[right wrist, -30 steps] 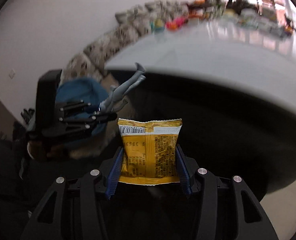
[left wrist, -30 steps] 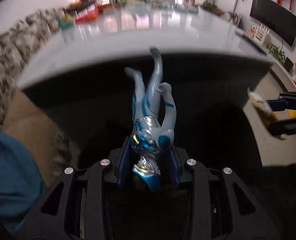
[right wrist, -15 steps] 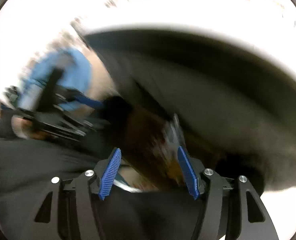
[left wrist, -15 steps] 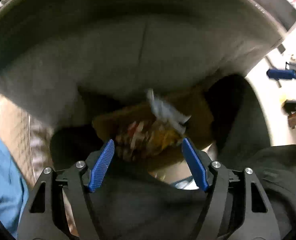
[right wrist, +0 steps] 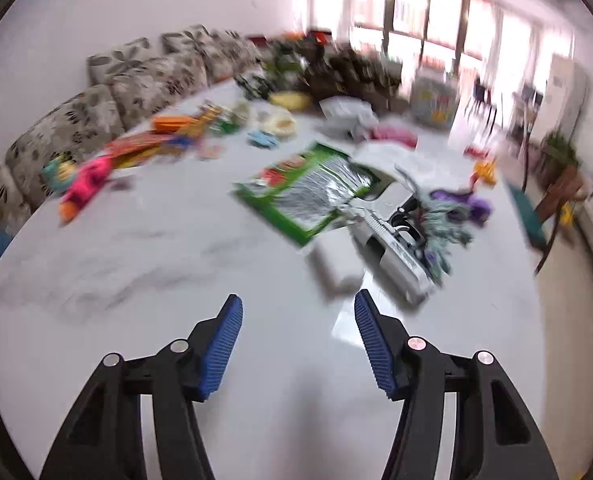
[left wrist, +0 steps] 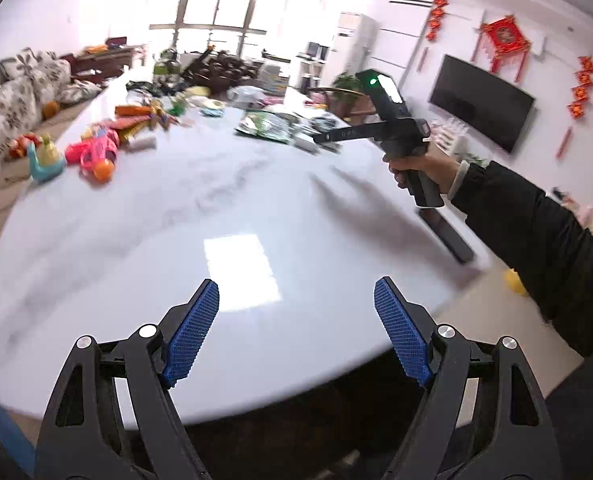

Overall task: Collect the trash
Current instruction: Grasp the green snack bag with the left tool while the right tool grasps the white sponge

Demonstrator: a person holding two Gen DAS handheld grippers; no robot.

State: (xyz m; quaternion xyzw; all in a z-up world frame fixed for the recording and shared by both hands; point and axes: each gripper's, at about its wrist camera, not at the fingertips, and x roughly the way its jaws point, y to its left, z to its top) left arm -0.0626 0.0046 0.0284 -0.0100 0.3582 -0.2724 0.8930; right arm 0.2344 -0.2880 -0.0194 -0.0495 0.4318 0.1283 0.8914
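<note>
Both grippers are up over a white marble table (left wrist: 144, 240). My left gripper (left wrist: 296, 300) is open and empty above the near edge. My right gripper (right wrist: 296, 312) is open and empty; in the left wrist view it (left wrist: 324, 138) is held by a hand over the table's right side. A green and silver foil bag (right wrist: 304, 196) lies ahead of the right gripper, also seen in the left wrist view (left wrist: 268, 126). A white packet (right wrist: 332, 264) lies just beyond the right fingertips.
A pink toy (left wrist: 92, 152), a teal duck toy (left wrist: 44, 160) and orange wrappers (right wrist: 176, 124) lie along the left. A grey toy gun (right wrist: 392, 248) and purple toy (right wrist: 468, 204) lie at the right. A dark remote (left wrist: 448, 236) rests near the right edge. A sofa (right wrist: 96, 112) stands left.
Both grippers let go of the figure and the yellow snack bag over the box under the table, then rose above the tabletop. Both now stand open and empty.
</note>
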